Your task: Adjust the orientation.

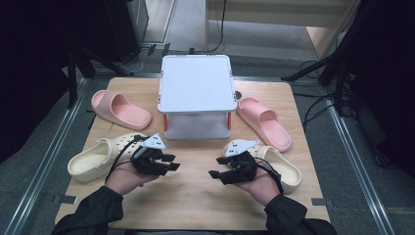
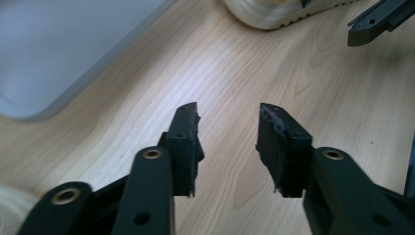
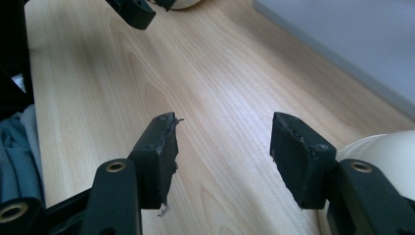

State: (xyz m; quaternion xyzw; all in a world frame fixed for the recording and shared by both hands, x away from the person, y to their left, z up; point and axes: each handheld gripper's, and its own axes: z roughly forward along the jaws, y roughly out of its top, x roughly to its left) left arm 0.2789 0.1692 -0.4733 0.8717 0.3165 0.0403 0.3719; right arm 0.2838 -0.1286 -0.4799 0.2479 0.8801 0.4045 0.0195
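So the person has both grippers parked low over the middle of the table [image 1: 195, 196], pointing at each other. The left gripper [image 1: 170, 162] sits just in front of the left clog [image 1: 95, 159], and the right gripper [image 1: 219, 167] just in front of the right clog [image 1: 279, 164] (both clogs are cream, one at each side, right by the hands). Neither clog is between any jaws.

From the high view you get the whole layout: a grey stand [image 1: 195, 83] at the back centre, a pink slide [image 1: 120, 108] on its left and another pink slide [image 1: 264, 122] on its right, well clear of the grippers. You can't really judge the jaw gaps from up there though.

The gripper views sort that out. In the left gripper view the left gripper [image 2: 227, 142] has its jaws apart with bare wood between them, the stand's corner [image 2: 63, 49] off to the upper left, and the far clog's sole [image 2: 274, 12] at the top edge. In the right gripper view the right gripper [image 3: 222, 156] is spread wide, also nothing in it, with a cream clog [image 3: 381, 147] bulging in just beside its right jaw
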